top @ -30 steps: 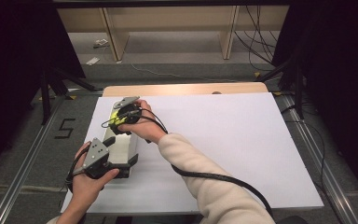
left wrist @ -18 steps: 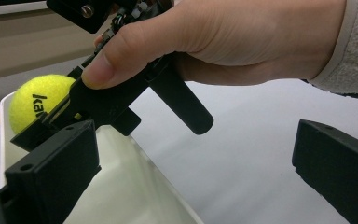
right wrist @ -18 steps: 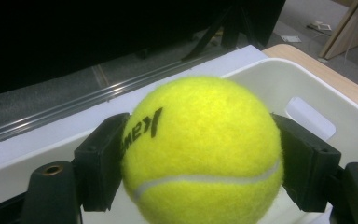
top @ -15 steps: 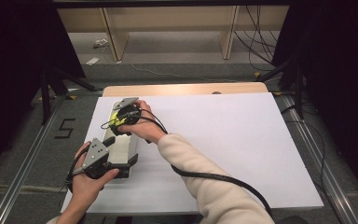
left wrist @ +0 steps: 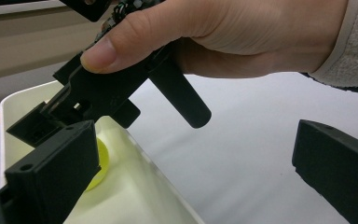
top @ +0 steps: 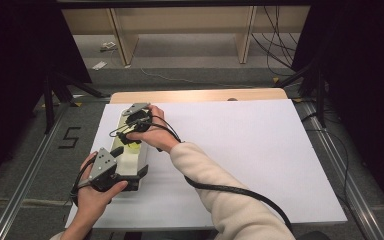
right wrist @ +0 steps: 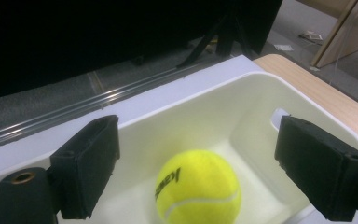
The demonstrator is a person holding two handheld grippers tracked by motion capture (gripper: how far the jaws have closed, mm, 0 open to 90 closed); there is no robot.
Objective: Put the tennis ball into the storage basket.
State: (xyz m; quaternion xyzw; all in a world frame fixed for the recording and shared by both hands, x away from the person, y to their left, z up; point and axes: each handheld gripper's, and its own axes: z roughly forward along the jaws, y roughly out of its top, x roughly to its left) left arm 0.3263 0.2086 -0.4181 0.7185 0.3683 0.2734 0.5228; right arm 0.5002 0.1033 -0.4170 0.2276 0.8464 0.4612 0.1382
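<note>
A yellow tennis ball (right wrist: 198, 186) lies on the floor of a cream plastic bin (right wrist: 261, 93) at the left of the white table. My right gripper (right wrist: 200, 140) hangs over the bin (top: 130, 162); its jaws have just been opening and stand apart on either side of the ball without touching it. In the high view the right gripper (top: 132, 127) is over the bin's middle, with the ball (top: 132, 145) just below it. My left gripper (top: 112, 172) is at the bin's near end, open, its jaws straddling the bin's wall (left wrist: 168, 186). The left gripper view shows the ball (left wrist: 100, 158) and the right gripper (left wrist: 88, 100).
The white table top (top: 250, 150) stretches wide to the right of the bin. A wooden strip (top: 200, 95) edges its far side. A metal rail (top: 25, 192) runs along the floor on the left. The right gripper's black cable (top: 230, 190) trails across the table.
The ball's yellow now shows lower, under the right gripper inside the bin. Both hands have kept their places.
</note>
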